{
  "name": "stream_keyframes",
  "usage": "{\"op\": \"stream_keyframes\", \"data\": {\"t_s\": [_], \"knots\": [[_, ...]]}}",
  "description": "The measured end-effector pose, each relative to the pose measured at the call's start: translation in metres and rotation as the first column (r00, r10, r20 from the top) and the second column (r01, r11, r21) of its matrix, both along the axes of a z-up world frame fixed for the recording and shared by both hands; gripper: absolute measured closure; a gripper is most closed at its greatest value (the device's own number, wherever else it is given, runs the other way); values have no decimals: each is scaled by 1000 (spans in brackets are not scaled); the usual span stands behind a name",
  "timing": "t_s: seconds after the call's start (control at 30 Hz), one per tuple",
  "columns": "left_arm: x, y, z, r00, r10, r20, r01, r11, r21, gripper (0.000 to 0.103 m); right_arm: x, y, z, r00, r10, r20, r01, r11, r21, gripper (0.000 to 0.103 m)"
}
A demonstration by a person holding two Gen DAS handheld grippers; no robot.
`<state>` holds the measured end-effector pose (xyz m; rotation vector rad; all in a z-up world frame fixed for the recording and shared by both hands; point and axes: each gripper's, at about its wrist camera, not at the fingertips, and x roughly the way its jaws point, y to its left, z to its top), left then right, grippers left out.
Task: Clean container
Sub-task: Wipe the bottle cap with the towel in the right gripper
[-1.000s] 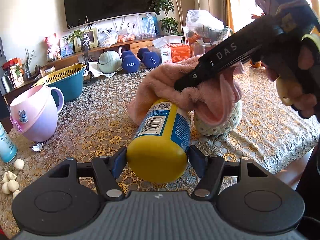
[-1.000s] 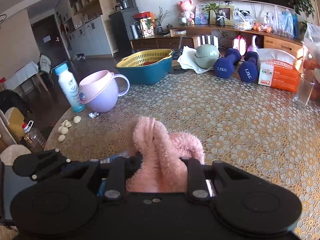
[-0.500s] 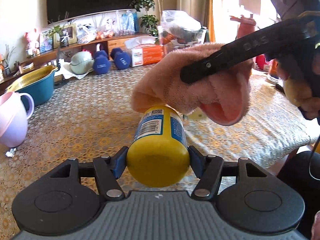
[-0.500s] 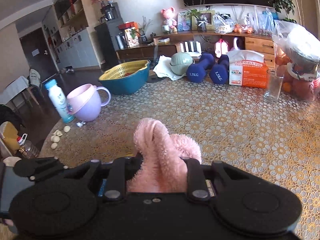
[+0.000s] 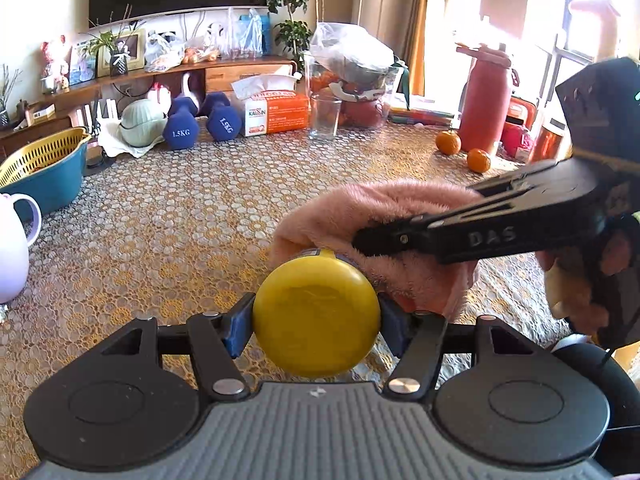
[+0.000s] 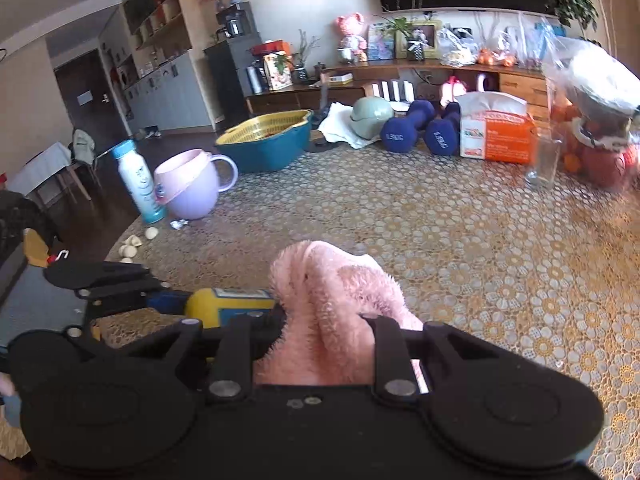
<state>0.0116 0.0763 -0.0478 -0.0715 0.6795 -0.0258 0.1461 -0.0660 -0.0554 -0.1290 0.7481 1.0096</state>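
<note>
Ideally, the left gripper (image 5: 316, 330), clamped on the yellow container (image 5: 316, 316), steadies it while the right gripper (image 6: 316, 344), pinched shut on the pink cloth (image 6: 340, 300), rubs from two o'clock.

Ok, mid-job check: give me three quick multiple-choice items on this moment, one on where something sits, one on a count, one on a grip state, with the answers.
1. Where is the pink cloth relative to the yellow container?
A. Draped over its far end
B. Flat on the table beside the teal basin
C. Inside the glass

2. How many oranges lie loose on the tablecloth beside the red bottle?
A. None
B. Two
C. Five

3. What is the left gripper doing?
A. Open and empty
B. Shut on the pink cloth
C. Shut on the yellow container

Answers: 1 A, the cloth, pinched in the right gripper, covers the container's far end. 2 B, two oranges sit by the bottle. 3 C, both blue pads press the container's sides.
</note>
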Motion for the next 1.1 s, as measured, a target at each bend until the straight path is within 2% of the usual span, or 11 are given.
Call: {"op": "stream_keyframes", "data": {"t_s": [0.17,0.27,0.4,0.5,0.63,0.7,0.87,1.1], "knots": [[4,10,2,1000,25,4,-25,999,22,40,15,4,-18,1000,-26,-11,25,999,-31,82],[5,18,2,999,42,3,-42,999,14,40,13,7,-18,999,-16,33,18,998,-53,82],[7,26,2,998,55,0,-55,998,-5,40,5,7,-4,993,-19,113,27,997,-68,82],[7,25,3,999,53,7,-54,999,6,40,-3,3,15,993,10,120,-8,1000,-14,82],[5,21,3,999,37,19,-37,999,6,40,-13,-2,39,993,93,71,-100,990,101,82],[4,15,4,999,24,25,-25,1000,16,40,-16,2,40,991,126,38,-130,984,124,82],[0,1,3,999,-5,36,3,997,72,40,-7,19,26,996,91,9,-91,993,80,82],[1,4,3,999,-5,47,2,999,53,40,18,30,-1,999,16,-31,-16,1000,12,82]]}}
